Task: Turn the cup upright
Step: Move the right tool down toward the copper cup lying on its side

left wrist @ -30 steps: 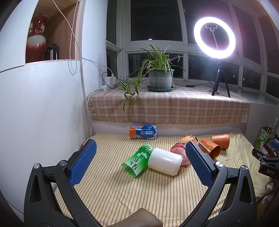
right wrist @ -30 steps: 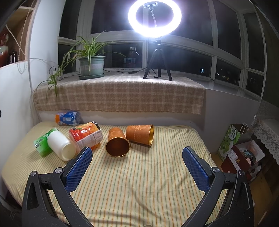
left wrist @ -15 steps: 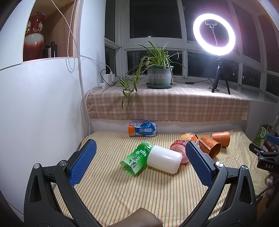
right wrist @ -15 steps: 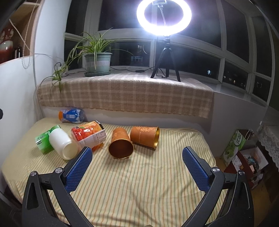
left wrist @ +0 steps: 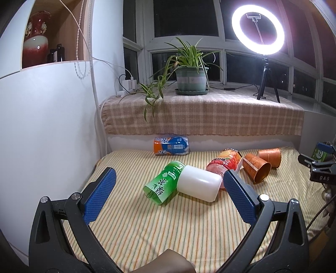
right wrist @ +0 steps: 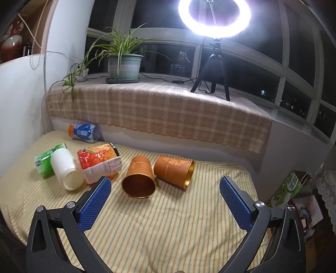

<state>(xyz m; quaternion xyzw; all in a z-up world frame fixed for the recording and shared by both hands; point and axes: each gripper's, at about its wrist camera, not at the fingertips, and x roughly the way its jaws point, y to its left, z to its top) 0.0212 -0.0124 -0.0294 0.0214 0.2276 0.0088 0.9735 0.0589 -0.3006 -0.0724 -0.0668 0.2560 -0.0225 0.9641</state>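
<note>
Two orange cups lie on their sides on the striped cloth. The nearer cup (right wrist: 139, 177) points its gold mouth toward me; the second cup (right wrist: 173, 169) lies just right of it, mouth to the right. Both show in the left wrist view, the nearer (left wrist: 256, 169) and the second (left wrist: 269, 156). My right gripper (right wrist: 166, 197) is open and empty, just in front of the cups. My left gripper (left wrist: 168, 194) is open and empty, in front of a lying green-and-white bottle (left wrist: 182, 184).
A red-orange bottle (right wrist: 98, 160) lies left of the cups, touching the white bottle (right wrist: 65, 170). A blue-orange bottle (right wrist: 84, 131) lies by the back ledge. A plant pot (right wrist: 125, 66) and ring light (right wrist: 214, 16) stand on the ledge. Boxes (right wrist: 289, 189) sit beyond the right edge.
Both grippers have moved forward a little toward the objects, which now look slightly larger. The right view has drifted so the cups sit nearer the gripper. Nothing was grasped.
</note>
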